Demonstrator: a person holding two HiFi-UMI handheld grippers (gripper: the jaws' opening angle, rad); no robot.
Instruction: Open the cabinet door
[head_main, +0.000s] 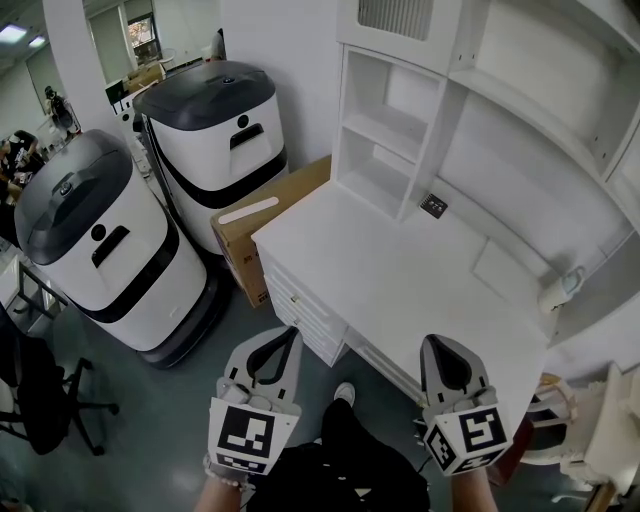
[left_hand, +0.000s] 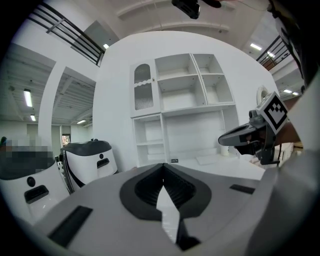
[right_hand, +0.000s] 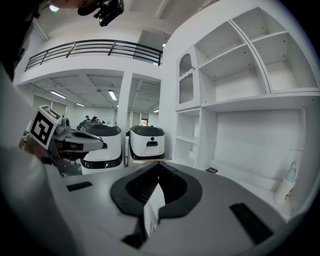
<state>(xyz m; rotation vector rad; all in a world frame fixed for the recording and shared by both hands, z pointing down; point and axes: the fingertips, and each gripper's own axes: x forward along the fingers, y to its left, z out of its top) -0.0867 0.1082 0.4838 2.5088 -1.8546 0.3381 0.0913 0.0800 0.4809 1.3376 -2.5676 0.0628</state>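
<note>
Here, left hand-held gripper (head_main: 288, 338) closed and empty, right hand-held gripper (head_main: 441, 346) likewise, both near front edge of counter (head_main: 400, 275), cabinet door (left_hand: 142, 88) shut.

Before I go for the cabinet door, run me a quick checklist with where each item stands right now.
1. Cabinet door shut, not yet opened: ok.
2. Left gripper empty, jaws together: ok.
3. Right gripper empty, jaws together: ok.
4. A gripper at the door: not ok; both are held low, in front of the desk, well short of it.
5. Door handle located: cannot tell; too small to make out.
6. Way across the desk free: ok; the bottle stands off at its right end.
</note>
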